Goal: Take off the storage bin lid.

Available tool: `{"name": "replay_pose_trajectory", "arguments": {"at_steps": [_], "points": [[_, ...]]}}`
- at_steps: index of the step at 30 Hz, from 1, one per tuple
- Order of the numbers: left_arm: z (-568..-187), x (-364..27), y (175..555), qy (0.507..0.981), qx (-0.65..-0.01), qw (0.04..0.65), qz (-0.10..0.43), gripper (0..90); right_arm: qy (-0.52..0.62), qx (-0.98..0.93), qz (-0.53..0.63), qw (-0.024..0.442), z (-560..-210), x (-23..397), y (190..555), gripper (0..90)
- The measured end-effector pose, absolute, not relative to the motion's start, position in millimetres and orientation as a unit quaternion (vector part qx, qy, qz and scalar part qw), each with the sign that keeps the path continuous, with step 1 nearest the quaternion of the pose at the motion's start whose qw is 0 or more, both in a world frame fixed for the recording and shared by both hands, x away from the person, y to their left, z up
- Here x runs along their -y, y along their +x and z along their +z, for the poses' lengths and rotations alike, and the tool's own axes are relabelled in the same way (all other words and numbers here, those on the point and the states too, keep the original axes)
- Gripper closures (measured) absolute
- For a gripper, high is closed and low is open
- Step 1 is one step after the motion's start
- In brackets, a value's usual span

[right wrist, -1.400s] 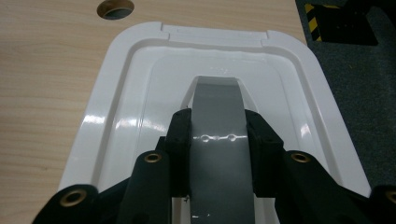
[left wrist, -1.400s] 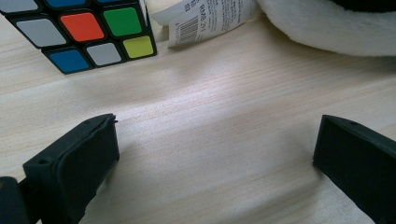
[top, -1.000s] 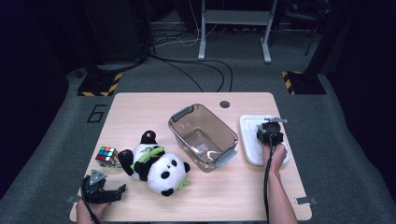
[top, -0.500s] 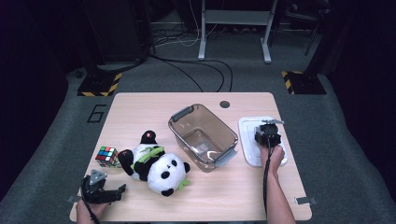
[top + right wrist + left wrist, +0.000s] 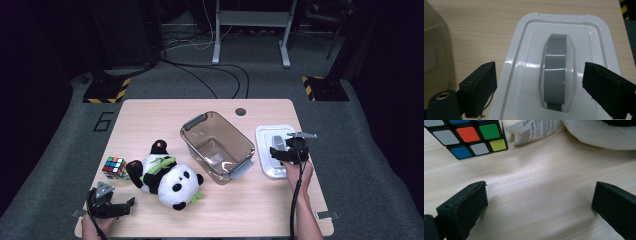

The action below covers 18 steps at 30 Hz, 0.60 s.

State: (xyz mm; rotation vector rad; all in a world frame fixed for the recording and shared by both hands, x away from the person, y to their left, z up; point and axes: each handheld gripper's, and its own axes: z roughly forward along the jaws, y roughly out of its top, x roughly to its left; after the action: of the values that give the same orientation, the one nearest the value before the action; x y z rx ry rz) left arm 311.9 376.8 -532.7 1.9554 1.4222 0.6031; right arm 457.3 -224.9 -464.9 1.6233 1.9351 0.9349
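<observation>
the right gripper (image 5: 280, 151) sits at the right of the high view, over the white lid (image 5: 267, 137) that lies flat on the wooden table (image 5: 150, 115). its jaws have just been opening and now stand wide apart. in the right gripper view the lid (image 5: 529, 75) fills the middle of the frame and its grey handle (image 5: 556, 75) runs up the centre, between the 2 black jaws but touching neither; the right gripper (image 5: 539, 87) holds nothing. the person's hand (image 5: 299, 175) comes up from the bottom right edge behind it.

just left of the lid, in the centre of the high view, stands a clear brown bin (image 5: 192, 137) with grey clips, open on top. a corner of that bin (image 5: 434, 50) shows at the left edge of the right gripper view.

the left gripper (image 5: 112, 206) rests low at the bottom left of the high view, jaws spread open with bare table between them. in the left gripper view (image 5: 539, 207) the jaws frame plain wood. a puzzle cube (image 5: 466, 135) sits at the upper left, and a paper tag (image 5: 536, 130) and white plush (image 5: 599, 132) show along the top.

in the high view the puzzle cube (image 5: 115, 167) lies left of a panda toy (image 5: 167, 177), which lies on its back between the cube and the bin.
</observation>
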Motion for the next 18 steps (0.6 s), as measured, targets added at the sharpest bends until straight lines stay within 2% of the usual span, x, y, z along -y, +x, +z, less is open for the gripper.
{"name": "replay_pose_trajectory", "arguments": {"at_steps": [5, 18], "points": [[-533, -377, 312, 0.744, -0.541, 0.319, 0.23, 0.0, 0.564, -0.717, 0.352, 0.21, -463, 222, 437, 0.5], [-533, -377, 312, 0.744, -0.541, 0.319, 0.23, 0.0, 0.51, -0.751, 0.361, 0.213, -475, 189, 390, 0.0]]}}
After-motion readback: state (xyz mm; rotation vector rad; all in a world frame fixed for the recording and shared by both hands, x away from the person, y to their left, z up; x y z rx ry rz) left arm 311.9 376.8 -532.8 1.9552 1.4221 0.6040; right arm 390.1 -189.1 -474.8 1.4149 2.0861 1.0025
